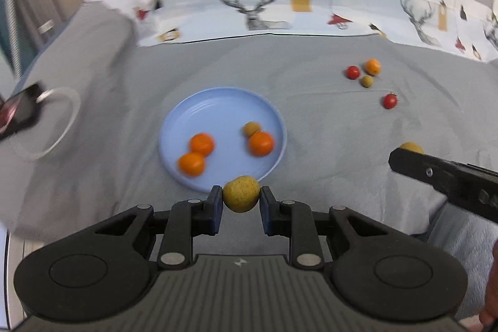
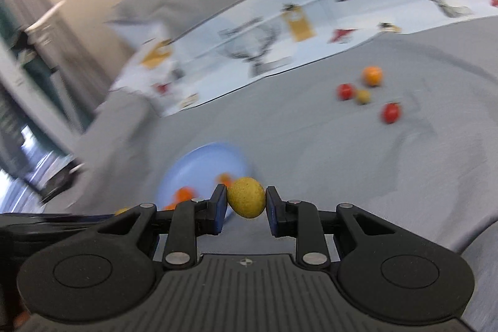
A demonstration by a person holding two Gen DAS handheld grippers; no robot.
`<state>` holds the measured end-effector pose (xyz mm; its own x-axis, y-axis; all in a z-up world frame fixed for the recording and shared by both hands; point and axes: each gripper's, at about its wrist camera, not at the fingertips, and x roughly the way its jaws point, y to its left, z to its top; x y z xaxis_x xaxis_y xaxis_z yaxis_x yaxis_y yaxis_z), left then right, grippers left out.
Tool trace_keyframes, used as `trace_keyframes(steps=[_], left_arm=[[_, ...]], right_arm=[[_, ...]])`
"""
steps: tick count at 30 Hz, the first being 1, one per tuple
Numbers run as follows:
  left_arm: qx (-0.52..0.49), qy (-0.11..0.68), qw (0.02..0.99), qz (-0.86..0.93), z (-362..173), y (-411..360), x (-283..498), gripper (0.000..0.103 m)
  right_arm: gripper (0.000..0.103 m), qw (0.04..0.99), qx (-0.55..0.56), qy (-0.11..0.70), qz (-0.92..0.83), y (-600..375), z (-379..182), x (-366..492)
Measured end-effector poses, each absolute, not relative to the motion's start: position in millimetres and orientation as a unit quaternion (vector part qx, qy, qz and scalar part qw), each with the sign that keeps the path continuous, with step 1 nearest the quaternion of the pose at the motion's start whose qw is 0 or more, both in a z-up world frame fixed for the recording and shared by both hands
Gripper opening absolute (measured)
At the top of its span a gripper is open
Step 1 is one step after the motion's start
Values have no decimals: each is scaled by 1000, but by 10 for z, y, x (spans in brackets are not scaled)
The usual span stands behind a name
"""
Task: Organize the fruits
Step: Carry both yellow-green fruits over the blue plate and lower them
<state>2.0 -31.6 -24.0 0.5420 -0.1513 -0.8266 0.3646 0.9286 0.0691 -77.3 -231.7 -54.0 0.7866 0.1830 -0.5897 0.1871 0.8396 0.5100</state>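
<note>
**Two yellow fruits carried toward the plate**

We work over a surface draped in grey cloth (image 1: pixel 311 120), which keeps round fruit from rolling far; the blue plate (image 1: pixel 218 101) serves as the collecting spot, already holding three oranges (image 1: pixel 260 143) and one small brownish fruit; our left gripper (image 1: pixel 241 197) has its jaws clamped on a yellow fruit (image 1: pixel 241 194) at the plate's near rim; our right gripper (image 2: pixel 246 202) pinches a second yellow fruit (image 2: pixel 246 197) just beside the plate; four loose fruits (image 1: pixel 370 73) lie well apart.

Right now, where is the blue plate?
In the left wrist view the blue plate lies centre on the grey cloth, holding three oranges and a small yellowish-brown fruit.
</note>
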Motion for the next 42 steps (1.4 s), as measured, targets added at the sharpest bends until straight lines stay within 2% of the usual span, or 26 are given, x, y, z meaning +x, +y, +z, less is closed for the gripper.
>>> trace_keyframes(steps=[7, 17, 42], left_arm=[[95, 432, 888, -123, -126, 160, -365, 28], [59, 413, 899, -130, 1, 394, -503, 28], [41, 423, 896, -130, -56, 469, -429, 28]], right_arm=[[28, 919, 223, 323, 51, -1690, -171, -957], [28, 933, 166, 313, 54, -1348, 18, -1115], [28, 931, 147, 331, 56, -1253, -3, -1025]])
